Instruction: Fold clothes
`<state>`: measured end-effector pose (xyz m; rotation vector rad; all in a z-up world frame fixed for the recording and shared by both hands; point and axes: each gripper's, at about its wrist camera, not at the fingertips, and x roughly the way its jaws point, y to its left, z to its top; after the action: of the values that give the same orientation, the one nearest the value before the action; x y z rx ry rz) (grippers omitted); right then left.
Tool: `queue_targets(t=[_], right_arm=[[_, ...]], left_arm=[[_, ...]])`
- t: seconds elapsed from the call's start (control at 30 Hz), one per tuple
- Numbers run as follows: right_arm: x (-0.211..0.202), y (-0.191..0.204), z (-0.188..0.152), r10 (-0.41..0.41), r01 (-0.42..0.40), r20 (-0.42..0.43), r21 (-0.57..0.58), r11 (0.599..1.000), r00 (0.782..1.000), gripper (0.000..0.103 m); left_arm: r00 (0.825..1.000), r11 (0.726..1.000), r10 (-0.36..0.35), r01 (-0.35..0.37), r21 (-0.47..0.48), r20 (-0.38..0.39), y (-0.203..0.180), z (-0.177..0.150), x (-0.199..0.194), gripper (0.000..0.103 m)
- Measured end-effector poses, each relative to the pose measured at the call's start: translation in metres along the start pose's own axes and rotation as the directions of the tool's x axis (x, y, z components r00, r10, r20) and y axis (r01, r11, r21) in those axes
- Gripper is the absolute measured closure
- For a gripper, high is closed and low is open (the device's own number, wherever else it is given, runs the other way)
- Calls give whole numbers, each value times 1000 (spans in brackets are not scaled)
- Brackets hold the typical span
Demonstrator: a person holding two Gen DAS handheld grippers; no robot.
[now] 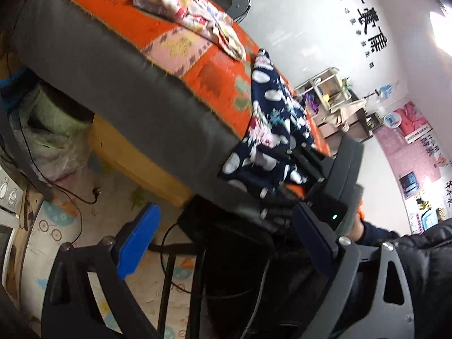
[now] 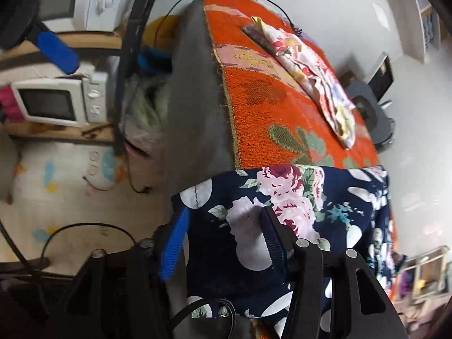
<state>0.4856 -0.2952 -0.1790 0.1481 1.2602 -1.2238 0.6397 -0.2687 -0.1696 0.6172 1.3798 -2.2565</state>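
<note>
A navy floral garment (image 2: 285,206) with white dots lies over the front edge of a table with an orange patterned cloth (image 2: 262,107); it also shows in the left wrist view (image 1: 271,130). My right gripper (image 2: 223,240) is open, its blue fingers (image 2: 173,243) on either side of the garment's hanging edge; its body shows in the left wrist view (image 1: 325,175). My left gripper (image 1: 223,240) is open and empty, low in front of the table, away from the garment. A light floral garment (image 2: 313,67) lies crumpled farther along the cloth, also in the left wrist view (image 1: 183,5).
The table has a grey padded edge (image 1: 113,84). Below are a wooden frame (image 1: 127,155), bags and cables on a patterned floor mat (image 2: 70,197). A microwave (image 2: 56,101) stands on a shelf at left. A shelf unit (image 1: 330,90) stands by the far wall.
</note>
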Motion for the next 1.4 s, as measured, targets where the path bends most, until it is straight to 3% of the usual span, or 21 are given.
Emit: queue_targets(t=[0.03, 0.07, 0.1, 0.17, 0.2, 0.3, 0.33, 0.37, 0.47, 0.53, 0.6, 0.63, 0.67, 0.73, 0.83, 0.9, 1.03, 1.07, 1.17, 1.27, 1.4], right_arm=[[-2, -6, 1, 14, -14, 9, 29, 999, 1000, 89], [-6, -19, 2, 76, -77, 14, 88, 993, 997, 100], [-7, -40, 1, 182, -183, 25, 192, 964, 983, 100], [-10, -82, -5, 404, -411, 102, 374, 831, 909, 100], [-14, -102, -10, 461, -481, 158, 431, 763, 873, 100], [-31, -157, -27, 534, -625, 337, 530, 574, 776, 103], [-35, -172, -33, 525, -641, 378, 548, 537, 763, 103], [-42, -183, -38, 498, -634, 397, 554, 539, 771, 103], [-66, -168, -31, 311, -421, 301, 442, 792, 901, 99], [-62, -131, -24, 286, -342, 214, 302, 890, 934, 90], [-53, -91, -21, 287, -306, 127, 167, 937, 949, 88], [-52, -80, -27, 331, -344, 107, 160, 925, 938, 88], [-52, -77, -37, 397, -411, 108, 195, 890, 911, 88], [-52, -86, -68, 532, -538, 120, 340, 771, 838, 88], [-43, -107, -113, 632, -609, 178, 550, 571, 754, 88], [-33, -117, -132, 646, -617, 229, 630, 472, 728, 88], [-10, -123, -143, 660, -614, 288, 714, 335, 694, 88], [-5, -121, -142, 665, -615, 291, 720, 322, 688, 88], [10, -117, -131, 651, -593, 275, 733, 334, 707, 88], [22, -111, -118, 658, -588, 262, 735, 338, 706, 88], [9, -108, -120, 645, -542, 189, 736, 406, 740, 87]], left_arm=[[1000, 1000, -6, 6, 0, -1, 0, 0, 1, 8], [1000, 1000, -15, 15, 3, 3, -2, 1, 2, 8], [1000, 1000, -25, 25, 7, 8, -5, 2, 2, 8], [999, 999, -49, 49, 19, 16, -11, 4, 3, 8], [998, 998, -63, 63, 30, 20, -16, 6, 3, 8], [996, 995, -83, 81, 57, 16, -27, 12, 9, 8], [996, 994, -88, 87, 64, 11, -30, 13, 12, 8], [996, 993, -93, 92, 71, 7, -33, 15, 15, 8], [995, 993, -94, 96, 68, -22, -36, 13, 25, 8], [997, 994, -65, 68, 82, -39, -39, 9, 28, 8], [998, 993, -21, 27, 114, -54, -43, 3, 30, 8], [998, 992, -20, 28, 122, -62, -43, 1, 31, 8], [997, 991, -28, 37, 125, -71, -43, -1, 32, 8], [995, 990, -45, 57, 128, -91, -42, -5, 37, 8], [991, 989, -63, 77, 122, -116, -41, -9, 46, 8], [988, 989, -74, 90, 118, -132, -41, -12, 53, 8], [986, 988, -77, 95, 123, -148, -45, -21, 54, 8], [986, 988, -77, 96, 124, -150, -46, -22, 54, 8], [985, 988, -74, 95, 125, -157, -48, -24, 54, 8], [985, 988, -67, 87, 127, -161, -48, -23, 53, 8], [985, 986, -68, 91, 138, -160, -49, -25, 47, 8]])
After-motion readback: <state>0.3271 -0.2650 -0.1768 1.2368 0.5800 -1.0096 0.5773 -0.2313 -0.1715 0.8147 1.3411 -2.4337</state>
